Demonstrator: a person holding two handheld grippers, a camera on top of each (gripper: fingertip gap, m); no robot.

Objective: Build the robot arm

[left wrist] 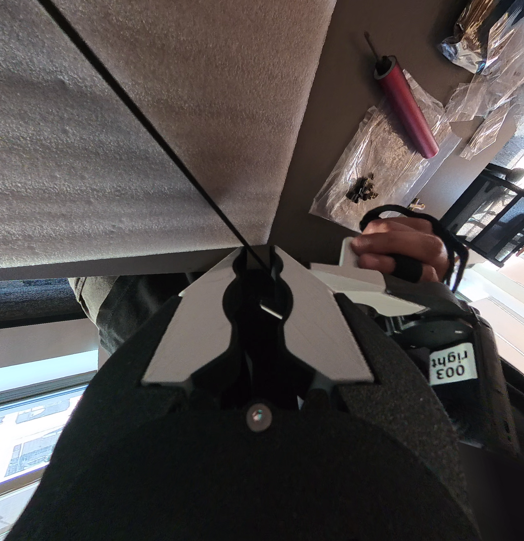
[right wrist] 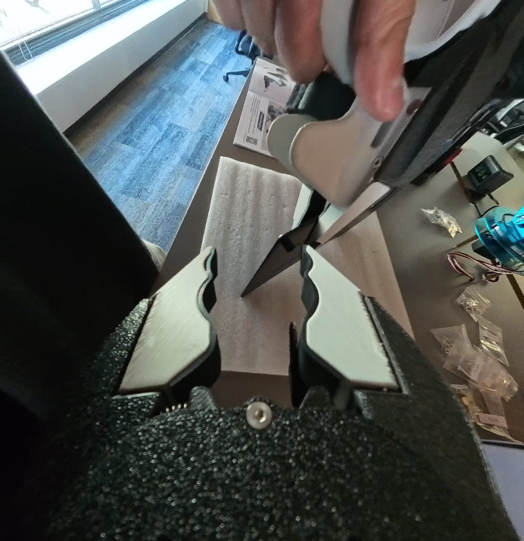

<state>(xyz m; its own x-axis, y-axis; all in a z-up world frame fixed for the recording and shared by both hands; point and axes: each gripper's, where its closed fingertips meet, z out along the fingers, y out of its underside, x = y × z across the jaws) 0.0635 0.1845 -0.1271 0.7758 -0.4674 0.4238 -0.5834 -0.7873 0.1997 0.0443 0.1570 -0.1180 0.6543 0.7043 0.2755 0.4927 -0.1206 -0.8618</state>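
At the centre of the left wrist view, the left gripper has its fingers drawn nearly together on the near end of a thin black plate. The plate shows edge-on, as a dark line running off to the upper left of the frame. Behind it spreads a white foam sheet that lies on a brown table.

In the right wrist view the same plate sits mid-frame. It is tilted, with its lowest corner down near the foam sheet; whether that corner touches the foam I cannot tell.

The right gripper has its fingers wide apart and holds nothing. The plate appears in the gap between them, closer to the finger on the right of the frame. How far it lies beyond the tips is not clear.

A hand at the top of that frame grips the left gripper's handle.

At the upper right of the left wrist view lie a red tube and a clear bag of small dark parts. In the right wrist view a booklet lies past the foam, and a blue device stands at the right edge.
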